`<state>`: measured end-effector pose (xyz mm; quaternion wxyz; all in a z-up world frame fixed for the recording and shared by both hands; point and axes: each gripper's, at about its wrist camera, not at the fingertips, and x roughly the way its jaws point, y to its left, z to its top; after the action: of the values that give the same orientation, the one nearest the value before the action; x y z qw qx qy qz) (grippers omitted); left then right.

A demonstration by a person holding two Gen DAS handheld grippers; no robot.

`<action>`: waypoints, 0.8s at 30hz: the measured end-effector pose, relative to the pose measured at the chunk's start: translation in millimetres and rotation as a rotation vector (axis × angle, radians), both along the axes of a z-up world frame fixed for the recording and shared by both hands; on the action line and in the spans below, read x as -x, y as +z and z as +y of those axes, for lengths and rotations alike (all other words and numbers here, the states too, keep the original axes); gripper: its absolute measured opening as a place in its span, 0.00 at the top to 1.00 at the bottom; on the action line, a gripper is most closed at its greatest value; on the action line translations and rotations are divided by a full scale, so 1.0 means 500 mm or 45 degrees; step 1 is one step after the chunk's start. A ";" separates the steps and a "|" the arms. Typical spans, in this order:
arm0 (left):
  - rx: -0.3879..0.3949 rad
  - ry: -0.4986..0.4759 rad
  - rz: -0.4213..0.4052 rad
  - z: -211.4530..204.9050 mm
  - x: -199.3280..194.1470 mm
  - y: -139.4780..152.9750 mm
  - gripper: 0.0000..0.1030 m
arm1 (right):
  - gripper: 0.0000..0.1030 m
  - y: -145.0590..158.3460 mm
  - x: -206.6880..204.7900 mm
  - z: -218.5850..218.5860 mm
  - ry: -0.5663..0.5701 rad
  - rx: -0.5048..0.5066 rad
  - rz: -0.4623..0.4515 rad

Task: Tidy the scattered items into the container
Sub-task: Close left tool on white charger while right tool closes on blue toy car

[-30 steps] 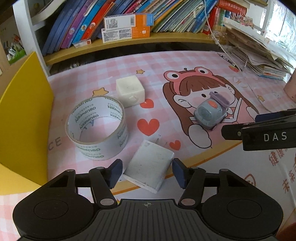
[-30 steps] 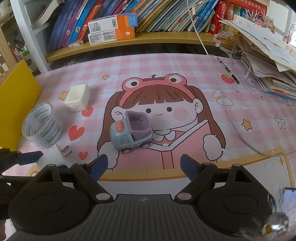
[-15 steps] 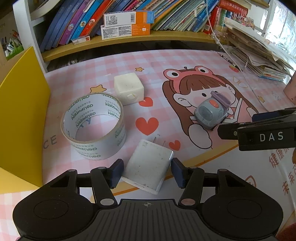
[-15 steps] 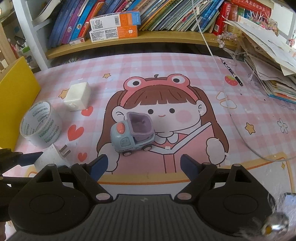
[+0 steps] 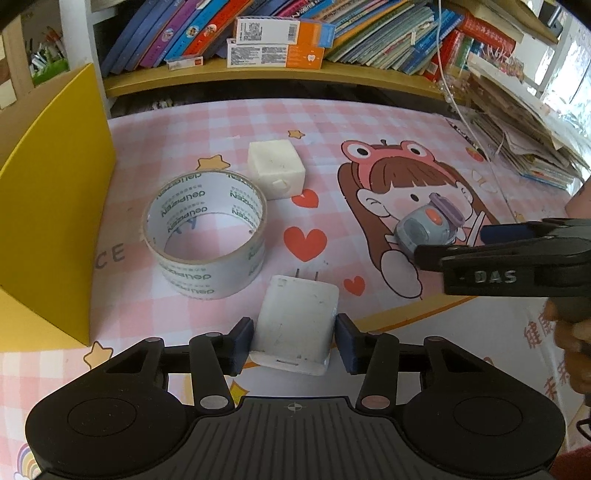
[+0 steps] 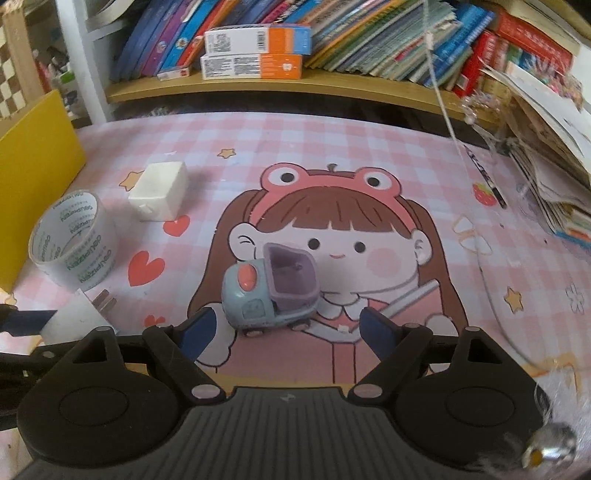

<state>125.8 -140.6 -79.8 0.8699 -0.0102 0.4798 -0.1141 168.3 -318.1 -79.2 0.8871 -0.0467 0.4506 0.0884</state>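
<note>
Pink checked desk mat point(image 6: 295, 147) covers the surface, printed with a cartoon girl in a frog hat point(image 6: 328, 229), red hearts and small stars. Wooden shelf point(image 5: 258, 77) along the back, packed with leaning picture books point(image 6: 369, 33). Two white-and-orange boxes point(image 6: 255, 51) stacked flat on its front edge, a small red-and-white box point(image 5: 184, 62) beside them. Slumped pile of papers and booklets point(image 5: 524, 129) at right. White cable point(image 6: 443, 92) hangs down across the shelf.

White charger point(image 5: 295, 325), yellow container point(image 5: 55, 206), pink-checked mat point(image 5: 236, 122).
</note>
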 end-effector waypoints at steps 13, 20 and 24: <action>0.036 0.011 -0.051 0.007 0.023 0.034 0.58 | 0.23 -0.019 -0.037 0.016 0.045 0.033 -0.007; 0.046 0.014 -0.075 0.009 0.031 0.048 0.58 | 0.39 -0.020 -0.034 0.017 0.060 -0.005 0.011; 0.045 0.016 -0.081 0.011 0.032 0.053 0.58 | 0.39 -0.013 -0.026 0.016 0.066 -0.021 0.001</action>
<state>109.7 -135.1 -53.4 0.8851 -0.0251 0.4496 -0.1174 181.2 -310.1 -85.8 0.8847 -0.0509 0.4489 0.1150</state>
